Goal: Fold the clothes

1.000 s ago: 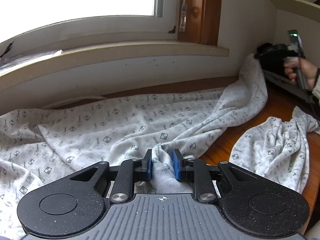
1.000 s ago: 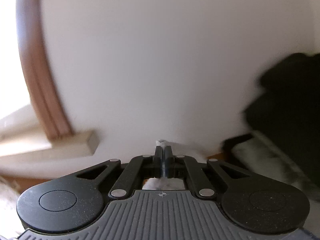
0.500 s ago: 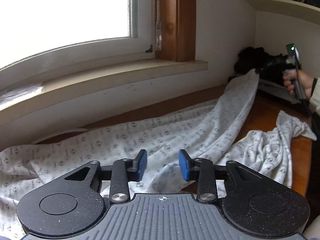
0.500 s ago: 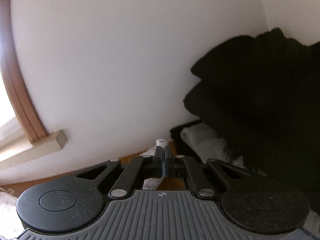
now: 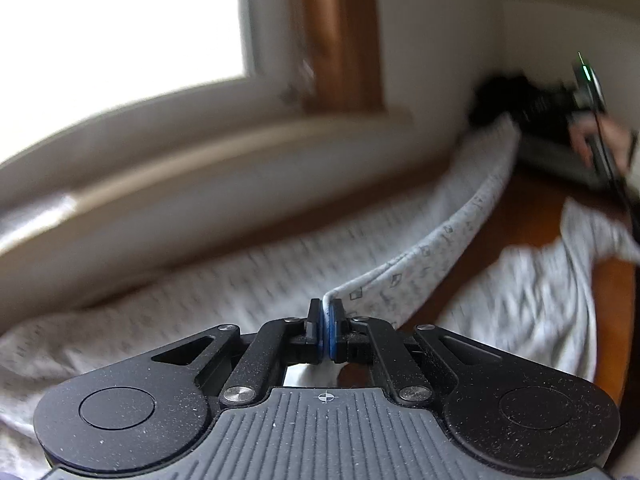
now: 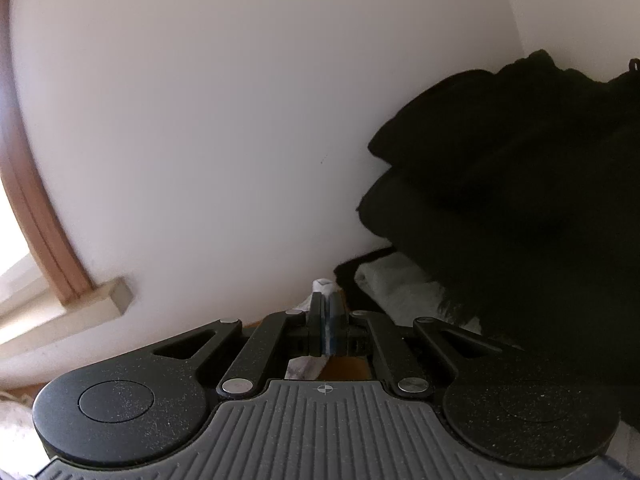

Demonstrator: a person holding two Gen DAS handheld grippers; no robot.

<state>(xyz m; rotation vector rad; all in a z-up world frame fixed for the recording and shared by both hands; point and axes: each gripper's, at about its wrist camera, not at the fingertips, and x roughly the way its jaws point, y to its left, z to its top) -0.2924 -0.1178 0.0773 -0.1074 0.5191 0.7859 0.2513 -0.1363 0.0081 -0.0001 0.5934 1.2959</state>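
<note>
A white patterned garment (image 5: 248, 280) lies spread over the wooden table (image 5: 520, 216) below the window. My left gripper (image 5: 326, 320) is shut on a raised edge of it, and the cloth runs taut from there toward the far right corner. There the right gripper (image 5: 520, 120) holds the other end, with a hand (image 5: 600, 140) on its handle. In the right wrist view my right gripper (image 6: 326, 316) is shut on a small white tip of the garment (image 6: 323, 286), close to the wall. The picture from the left wrist is blurred.
A black pile of clothes (image 6: 520, 200) sits on something white (image 6: 400, 284) in the right corner by the wall. The window sill (image 5: 200, 160) and its wooden frame (image 5: 340, 32) run behind the table. A bunched part of the garment (image 5: 540, 280) hangs at the right table edge.
My left gripper opened and let go of a fold, then shut on another edge of the garment and lifted it. The right gripper stayed shut and drifted toward the corner.
</note>
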